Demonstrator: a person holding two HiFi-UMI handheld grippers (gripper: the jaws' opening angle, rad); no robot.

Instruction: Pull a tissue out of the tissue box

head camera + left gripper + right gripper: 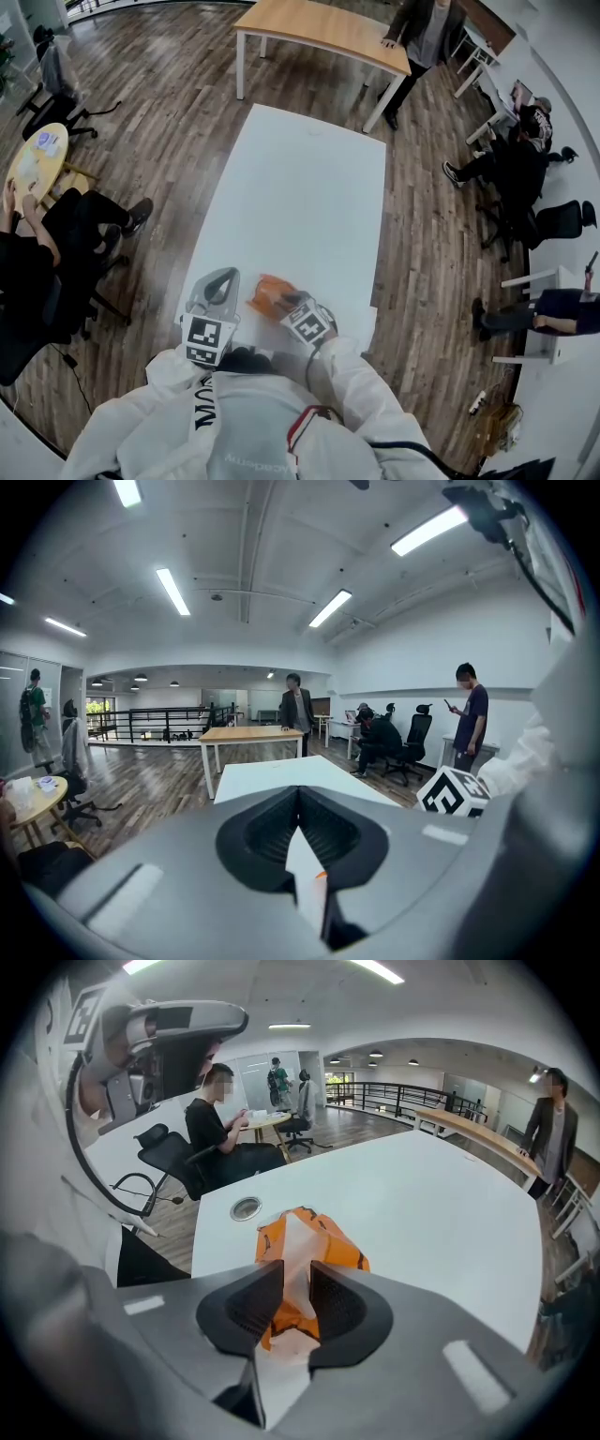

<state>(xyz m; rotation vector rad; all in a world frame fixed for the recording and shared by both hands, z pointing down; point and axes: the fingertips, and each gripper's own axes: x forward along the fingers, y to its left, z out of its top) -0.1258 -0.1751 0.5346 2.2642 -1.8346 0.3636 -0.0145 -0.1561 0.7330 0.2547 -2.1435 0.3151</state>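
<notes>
Now pinch the tissue low, then draw it up gently.
Your right gripper (292,1269) has its fingers narrowly apart around the white tissue (298,1239), not yet clearly pinching it, above the orange tissue pack (336,1246) near the counter's (422,1204) 6 o'clock edge. Your left gripper (298,794), at the pack's 9 o'clock with fingers together and empty, could pin the pack.
</notes>
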